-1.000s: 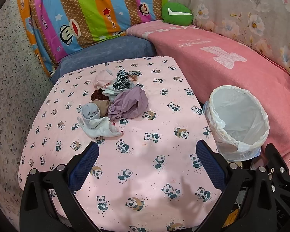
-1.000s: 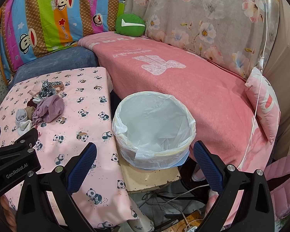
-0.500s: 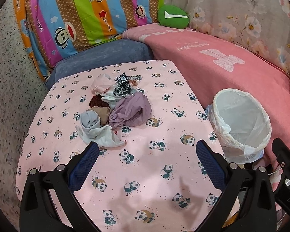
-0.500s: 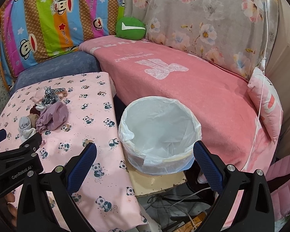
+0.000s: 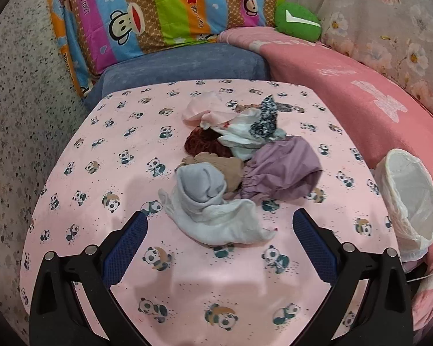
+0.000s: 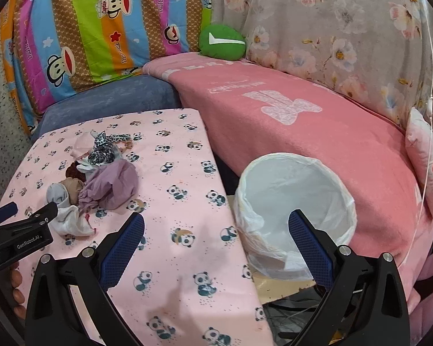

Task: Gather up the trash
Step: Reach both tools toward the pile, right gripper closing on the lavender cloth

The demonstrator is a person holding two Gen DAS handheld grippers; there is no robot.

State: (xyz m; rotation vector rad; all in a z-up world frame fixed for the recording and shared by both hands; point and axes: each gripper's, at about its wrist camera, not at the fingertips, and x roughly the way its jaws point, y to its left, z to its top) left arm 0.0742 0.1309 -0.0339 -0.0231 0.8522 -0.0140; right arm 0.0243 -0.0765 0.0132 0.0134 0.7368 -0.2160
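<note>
A heap of crumpled cloth scraps lies on the panda-print table [image 5: 106,155]: a white-grey piece [image 5: 213,216] at the front, a purple piece [image 5: 283,170], a brown one and a leopard-print one [image 5: 264,118] behind. My left gripper [image 5: 218,239] is open and empty, just in front of the white-grey piece. The heap also shows in the right wrist view [image 6: 101,181]. My right gripper [image 6: 216,242] is open and empty, above the table's right edge beside the white-lined bin [image 6: 294,213]. The bin [image 5: 410,201] is right of the table in the left wrist view.
A pink-covered sofa [image 6: 288,115] runs behind and right of the bin, with a green cushion [image 6: 222,43] and a striped monkey-print cover [image 6: 101,28]. A blue-grey seat [image 5: 187,63] sits behind the table. Cables and cardboard lie under the bin [image 6: 285,291].
My left gripper has moved forward towards the cloth heap, which now looks much bigger. My right gripper has shifted left, from over the bin towards the table edge. Both stay open.
</note>
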